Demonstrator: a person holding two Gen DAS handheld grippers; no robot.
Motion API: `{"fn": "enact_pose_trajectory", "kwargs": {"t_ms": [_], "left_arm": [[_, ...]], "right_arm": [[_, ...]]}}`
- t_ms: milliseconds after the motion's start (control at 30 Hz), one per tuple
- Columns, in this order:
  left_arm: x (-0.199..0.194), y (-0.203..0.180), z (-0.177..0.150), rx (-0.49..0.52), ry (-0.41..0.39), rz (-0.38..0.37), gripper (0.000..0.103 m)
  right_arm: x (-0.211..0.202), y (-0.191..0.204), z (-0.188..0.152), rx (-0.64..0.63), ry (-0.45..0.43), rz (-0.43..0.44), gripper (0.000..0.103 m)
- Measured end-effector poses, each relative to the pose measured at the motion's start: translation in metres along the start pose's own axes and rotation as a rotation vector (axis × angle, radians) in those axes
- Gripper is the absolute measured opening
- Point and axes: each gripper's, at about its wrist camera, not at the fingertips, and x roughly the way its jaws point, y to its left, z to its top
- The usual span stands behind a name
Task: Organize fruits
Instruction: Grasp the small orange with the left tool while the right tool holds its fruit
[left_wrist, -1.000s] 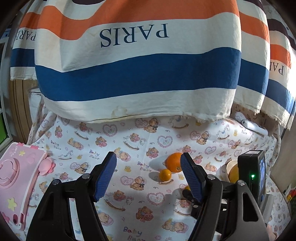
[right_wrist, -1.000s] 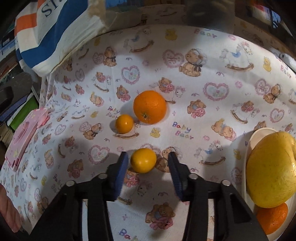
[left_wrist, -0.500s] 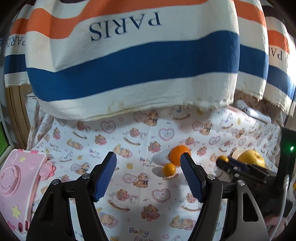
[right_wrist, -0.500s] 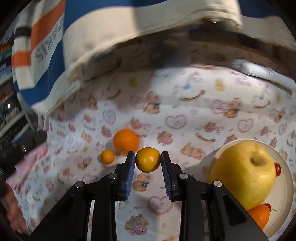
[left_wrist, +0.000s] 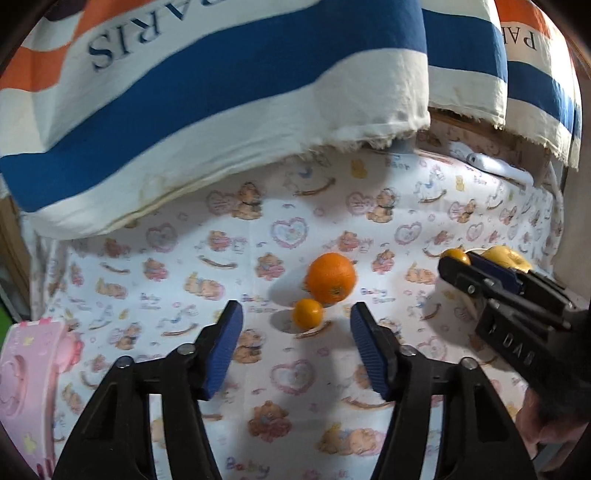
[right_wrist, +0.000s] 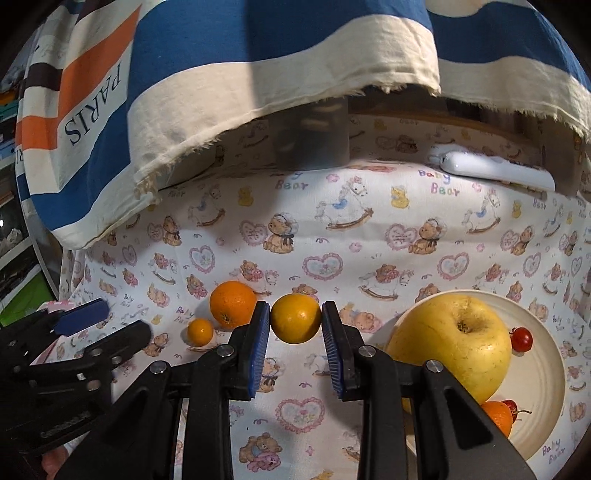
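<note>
— Where's the fruit you're carrying?

— The yellow-orange citrus (right_wrist: 295, 323) is pinched between the blue pads of my right claw (right_wrist: 295, 334), lifted clear of the bear-print cloth (right_wrist: 332, 229). The white plate (right_wrist: 546, 373) lies to its right and a little nearer me, already holding the big yellow apple (right_wrist: 452, 341), a cherry tomato (right_wrist: 521, 339) and a small orange fruit at the front rim. So I judge the coming move is a short carry rightward, then a drop onto the bare part of the plate beyond the apple.

— And the left one?

— My left claw (left_wrist: 295, 352) is spread but closing, with nothing between the pads yet. The small tangerine (left_wrist: 307, 314) sits straight ahead of it, just past the tips and centred in the gap; the large orange (left_wrist: 331, 272) touches it from behind. The left claw is plainly the nearer one for both.

— Any risk?

— Closing on the tangerine could nudge the orange and set it rolling, I'd guess.
</note>
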Motion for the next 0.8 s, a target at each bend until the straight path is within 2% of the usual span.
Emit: {"fn": "enact_pose_trajectory", "kwargs": {"t_ms": [33, 100, 267, 467, 567, 700, 800], "left_arm": [[0.005, -0.001, 0.002, -0.004, 0.021, -0.024, 0.053], [0.017, -0.002, 0.007, -0.004, 0.087, -0.058, 0.043], [0.045, 0.000, 0.014, -0.004, 0.191, -0.054, 0.033], [0.067, -0.006, 0.019, 0.019, 0.240, -0.057, 0.031], [0.080, -0.008, 0.017, 0.030, 0.274, -0.005, 0.031], [0.085, -0.005, 0.019, -0.003, 0.284, -0.039, 0.029], [0.087, -0.008, 0.022, 0.003, 0.291, -0.032, 0.029]], "right_arm": [[0.000, 0.000, 0.000, 0.001, -0.003, 0.000, 0.030], [0.000, -0.002, 0.000, 0.013, 0.001, 0.003, 0.030], [0.004, -0.005, 0.000, 0.036, 0.024, 0.006, 0.030], [0.006, -0.006, 0.001, 0.045, 0.039, 0.012, 0.030], [0.008, -0.007, 0.001, 0.052, 0.047, 0.015, 0.030], [0.008, -0.005, 0.002, 0.042, 0.048, 0.014, 0.030], [0.009, -0.001, 0.003, 0.023, 0.051, 0.015, 0.030]]}}
